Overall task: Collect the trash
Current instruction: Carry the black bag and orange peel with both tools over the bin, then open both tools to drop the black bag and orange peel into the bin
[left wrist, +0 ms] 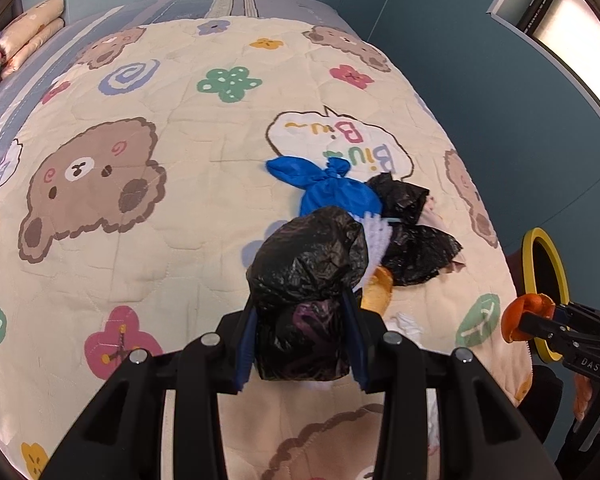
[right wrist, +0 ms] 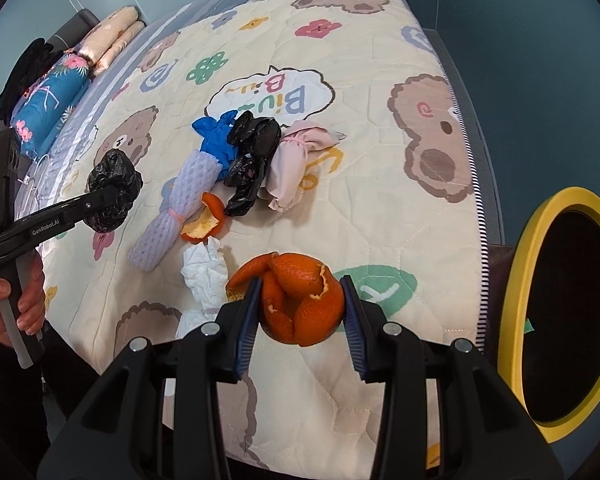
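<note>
My left gripper [left wrist: 304,324] is shut on a crumpled black plastic bag [left wrist: 308,272] and holds it above the quilt; the same left gripper [right wrist: 112,204] and black bag [right wrist: 114,188] show at the left of the right wrist view. My right gripper [right wrist: 300,312] is shut on a curled orange peel [right wrist: 300,300], lifted off the bed near its edge; that right gripper [left wrist: 536,322] and peel [left wrist: 520,316] appear at the right of the left wrist view. A yellow-rimmed bin [right wrist: 548,320] with a dark opening stands just right of the peel.
On the bear-print quilt [right wrist: 380,184] lie a blue knotted bag [right wrist: 216,140], black bags [right wrist: 252,160], a pink cloth bundle [right wrist: 292,164], a lilac foam net [right wrist: 176,208], another orange peel [right wrist: 206,220] and white tissue [right wrist: 206,272]. Pillows [right wrist: 108,40] sit at the bed's far left.
</note>
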`<state>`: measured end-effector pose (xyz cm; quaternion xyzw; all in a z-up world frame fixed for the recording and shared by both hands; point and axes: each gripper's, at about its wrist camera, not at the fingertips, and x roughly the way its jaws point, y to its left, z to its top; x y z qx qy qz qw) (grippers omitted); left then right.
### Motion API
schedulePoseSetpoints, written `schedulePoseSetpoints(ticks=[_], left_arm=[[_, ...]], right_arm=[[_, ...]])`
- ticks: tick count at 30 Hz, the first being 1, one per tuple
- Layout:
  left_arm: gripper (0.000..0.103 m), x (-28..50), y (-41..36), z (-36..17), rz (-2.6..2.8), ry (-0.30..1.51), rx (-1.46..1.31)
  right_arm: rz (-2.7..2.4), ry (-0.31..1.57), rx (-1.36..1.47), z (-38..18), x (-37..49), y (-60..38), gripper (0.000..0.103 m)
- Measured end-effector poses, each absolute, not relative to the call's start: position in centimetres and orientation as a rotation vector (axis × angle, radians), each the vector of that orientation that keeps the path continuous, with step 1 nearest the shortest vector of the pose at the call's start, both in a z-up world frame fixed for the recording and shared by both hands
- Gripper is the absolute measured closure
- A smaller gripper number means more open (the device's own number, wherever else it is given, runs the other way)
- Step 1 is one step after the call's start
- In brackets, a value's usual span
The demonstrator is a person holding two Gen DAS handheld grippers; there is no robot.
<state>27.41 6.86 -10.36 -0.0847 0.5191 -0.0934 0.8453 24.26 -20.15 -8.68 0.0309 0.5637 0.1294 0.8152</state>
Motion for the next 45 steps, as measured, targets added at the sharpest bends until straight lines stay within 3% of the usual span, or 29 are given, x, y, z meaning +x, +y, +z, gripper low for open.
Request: schedulePoseSetpoints(ticks=[21,45], left_arm=[[0.067,27.0,-4.5,-8.5,-0.378,1.106,-0.118],[0.067,26.6,-22.4,-7.2,-0.656,1.096,-0.027]], right_arm=[[0.173,1.160,0.155,-7.1,22.5,-28.7,0.066],[-0.049,1.075,0.328,-6.0,20.9,-44.0,0.065]])
